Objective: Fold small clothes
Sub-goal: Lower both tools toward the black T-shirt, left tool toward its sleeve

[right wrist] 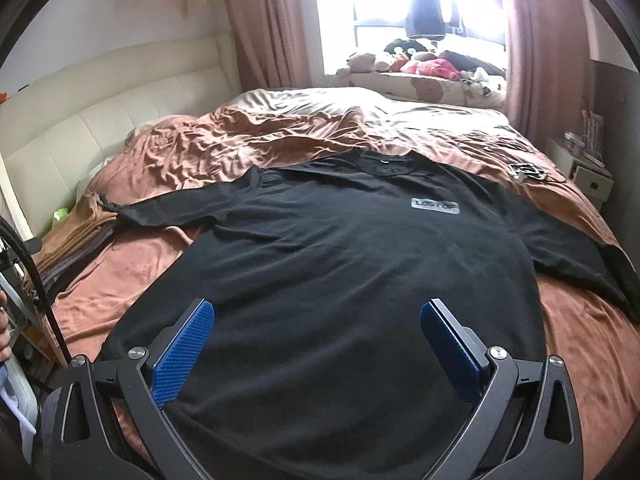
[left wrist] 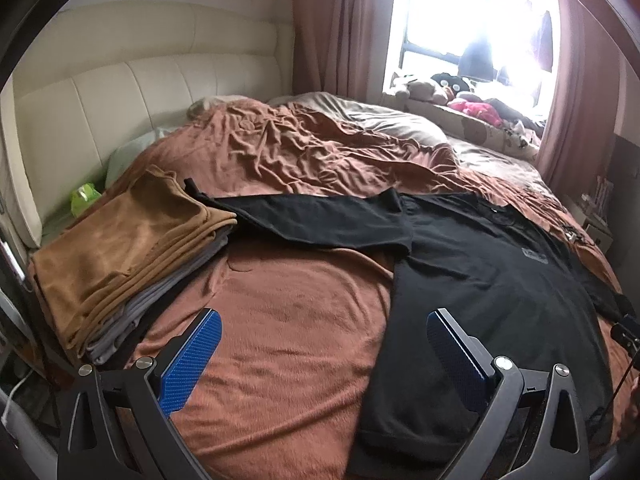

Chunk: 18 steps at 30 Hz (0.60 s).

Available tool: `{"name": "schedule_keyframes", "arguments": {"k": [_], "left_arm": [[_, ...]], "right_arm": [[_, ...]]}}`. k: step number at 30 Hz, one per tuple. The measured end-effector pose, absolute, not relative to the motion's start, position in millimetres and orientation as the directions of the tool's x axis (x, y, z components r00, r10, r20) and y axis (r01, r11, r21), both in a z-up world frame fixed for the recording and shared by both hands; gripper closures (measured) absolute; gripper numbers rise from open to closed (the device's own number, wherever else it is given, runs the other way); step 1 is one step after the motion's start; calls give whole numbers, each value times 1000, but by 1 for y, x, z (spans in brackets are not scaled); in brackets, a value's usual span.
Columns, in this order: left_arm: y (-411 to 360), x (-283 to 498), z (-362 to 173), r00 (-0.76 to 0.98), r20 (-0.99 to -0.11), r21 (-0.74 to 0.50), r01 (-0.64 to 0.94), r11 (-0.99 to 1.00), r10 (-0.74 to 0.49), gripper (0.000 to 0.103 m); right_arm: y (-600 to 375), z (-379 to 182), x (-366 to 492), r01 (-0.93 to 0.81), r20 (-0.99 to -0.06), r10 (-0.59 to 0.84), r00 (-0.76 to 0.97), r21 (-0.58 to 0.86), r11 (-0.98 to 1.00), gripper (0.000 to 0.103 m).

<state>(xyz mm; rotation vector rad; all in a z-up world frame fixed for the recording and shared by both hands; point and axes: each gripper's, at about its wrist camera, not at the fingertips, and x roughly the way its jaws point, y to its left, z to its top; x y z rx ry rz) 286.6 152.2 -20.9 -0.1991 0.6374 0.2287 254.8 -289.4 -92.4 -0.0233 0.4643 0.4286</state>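
The left gripper (left wrist: 324,354) hangs low over the bed (left wrist: 280,340), with its two blue pads (left wrist: 192,364) spread wide apart and nothing between them. Its right pad sits over the edge of the black shirt (left wrist: 480,280). The right gripper (right wrist: 318,350) hangs over the bottom part of the same black shirt (right wrist: 340,272), and its two blue pads (right wrist: 182,356) are spread wide too, holding nothing. There is one black shirt, and it lies flat and open on the brown blanket (right wrist: 168,148), with one sleeve reaching left. That sleeve touches one pile of folded clothes (left wrist: 120,256). The pile's top piece is tan, with grey ones under it.
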Motion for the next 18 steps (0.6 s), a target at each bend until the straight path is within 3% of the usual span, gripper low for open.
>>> {"name": "schedule_keyframes", "arguments": {"k": [8,18], "left_arm": [[182,323,-24,773,-616,-142,-300,943,153,2],[229,374,-17,750,-630,-151,-373,916,202,18]], "right_arm": [[-289,-96,300,-460,-460,463,758,127,879,0],[-283,-98,351,-491,-469,496,731,145,859,0]]}}
